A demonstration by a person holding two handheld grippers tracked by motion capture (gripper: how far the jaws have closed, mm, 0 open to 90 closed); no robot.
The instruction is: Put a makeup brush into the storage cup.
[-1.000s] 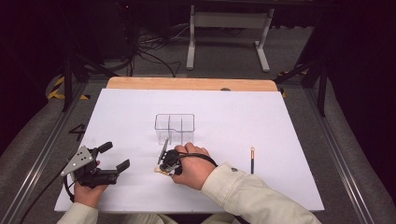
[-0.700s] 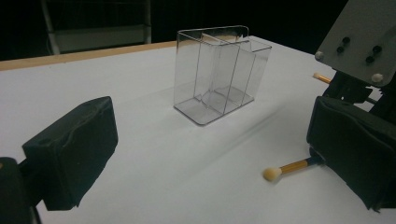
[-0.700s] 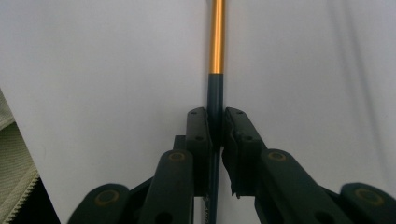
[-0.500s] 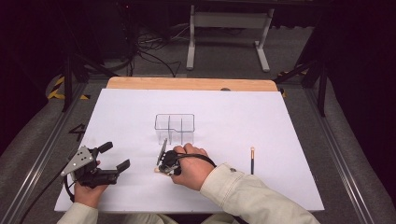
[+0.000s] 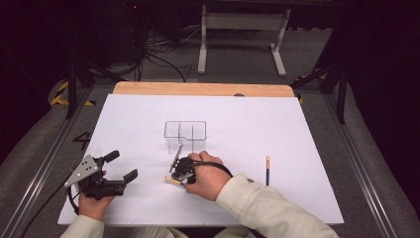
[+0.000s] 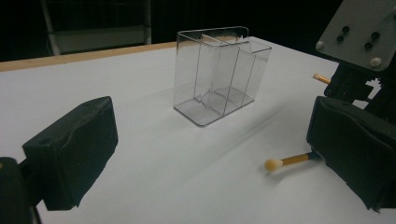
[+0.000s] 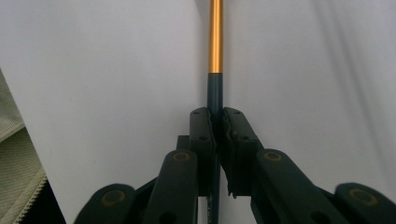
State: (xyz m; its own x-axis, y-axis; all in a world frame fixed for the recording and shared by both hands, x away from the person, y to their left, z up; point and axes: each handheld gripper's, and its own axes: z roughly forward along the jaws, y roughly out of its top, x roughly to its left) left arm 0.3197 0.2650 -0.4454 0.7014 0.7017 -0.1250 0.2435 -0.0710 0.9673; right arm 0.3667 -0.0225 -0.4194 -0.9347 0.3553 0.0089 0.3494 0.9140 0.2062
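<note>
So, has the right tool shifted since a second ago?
No. The right tool sits at the same spot just in front of the clear organizer, shut on the pen.

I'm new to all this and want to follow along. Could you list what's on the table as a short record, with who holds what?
Surface: white table
Container: clear divided organizer, upright, compartments look empty
Right gripper: shut on a pencil with a dark shaft and orange end, lying low over the table
Left gripper: jaws apart, holding nothing
Other item: second pencil lying flat to the right, untouched
</note>
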